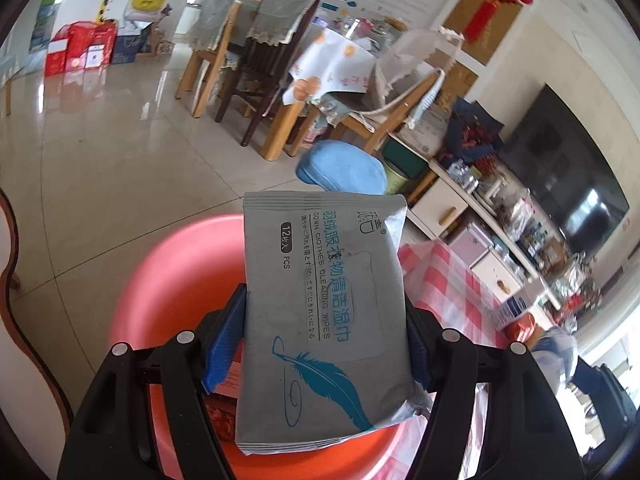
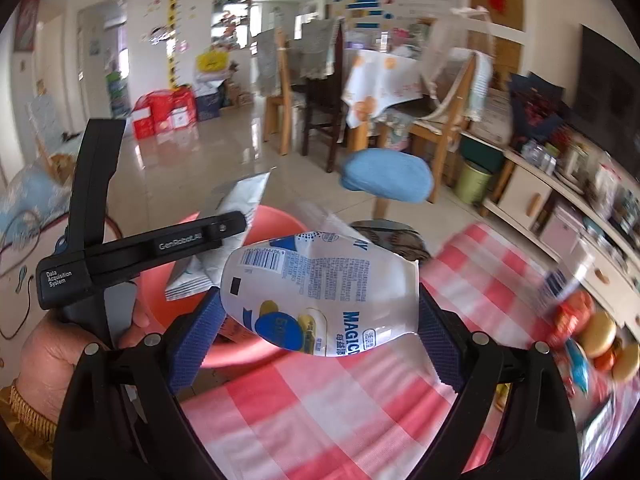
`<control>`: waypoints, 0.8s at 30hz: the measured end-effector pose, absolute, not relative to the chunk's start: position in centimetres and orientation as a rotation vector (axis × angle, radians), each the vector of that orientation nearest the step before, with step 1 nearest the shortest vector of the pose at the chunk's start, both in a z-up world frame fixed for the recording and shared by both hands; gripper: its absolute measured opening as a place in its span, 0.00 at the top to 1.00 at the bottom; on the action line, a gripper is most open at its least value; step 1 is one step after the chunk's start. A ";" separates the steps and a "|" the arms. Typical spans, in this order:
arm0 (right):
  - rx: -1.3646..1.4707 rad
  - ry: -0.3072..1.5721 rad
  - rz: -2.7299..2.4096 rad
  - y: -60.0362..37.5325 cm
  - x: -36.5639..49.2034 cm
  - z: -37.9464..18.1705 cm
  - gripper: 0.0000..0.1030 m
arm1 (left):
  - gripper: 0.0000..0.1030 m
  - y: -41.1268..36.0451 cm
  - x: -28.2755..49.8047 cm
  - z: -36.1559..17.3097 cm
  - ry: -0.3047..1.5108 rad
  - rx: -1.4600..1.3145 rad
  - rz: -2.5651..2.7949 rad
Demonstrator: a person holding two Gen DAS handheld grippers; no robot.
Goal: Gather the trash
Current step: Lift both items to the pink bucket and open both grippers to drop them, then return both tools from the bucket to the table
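Observation:
My left gripper (image 1: 326, 340) is shut on a grey wet wipes packet (image 1: 324, 312) with a blue feather print and holds it above a red plastic basin (image 1: 172, 280). In the right wrist view the left gripper's black body (image 2: 120, 252) shows with the packet (image 2: 232, 208) over the basin (image 2: 276, 216). My right gripper (image 2: 320, 320) is shut on a crushed white drink bottle (image 2: 320, 296) with blue print, held just right of the basin above the red-and-white checked tablecloth (image 2: 340, 412).
Fruit and packages (image 2: 588, 328) lie at the table's right side. A blue-cushioned stool (image 2: 388, 176), wooden chairs (image 2: 312, 80), a dining table, a green bin (image 2: 474, 182) and a TV cabinet (image 1: 500, 240) stand beyond on the tiled floor.

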State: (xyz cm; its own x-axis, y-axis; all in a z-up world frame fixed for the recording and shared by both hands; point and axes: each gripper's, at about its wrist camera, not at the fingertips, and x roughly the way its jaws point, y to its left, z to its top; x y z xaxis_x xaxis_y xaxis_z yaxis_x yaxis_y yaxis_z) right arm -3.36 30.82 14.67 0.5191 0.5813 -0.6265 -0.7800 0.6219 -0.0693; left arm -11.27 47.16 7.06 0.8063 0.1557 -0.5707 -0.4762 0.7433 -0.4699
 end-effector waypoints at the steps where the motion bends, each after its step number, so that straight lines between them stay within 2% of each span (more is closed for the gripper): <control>1: -0.384 0.601 0.849 31.8 -3.5 14.4 0.11 | 0.32 47.9 -11.5 6.9 0.528 -0.657 0.374; 7: -0.504 0.630 0.899 37.0 -3.3 11.6 0.10 | 0.29 50.5 -12.0 5.6 0.541 -0.683 0.422; 14: -0.539 0.628 0.903 38.1 -4.1 9.6 0.08 | 0.13 51.2 -12.0 5.2 0.556 -0.677 0.474; 24: -0.439 0.645 0.771 32.8 -4.5 9.5 0.08 | 0.12 49.0 -12.2 6.7 0.436 -0.642 0.444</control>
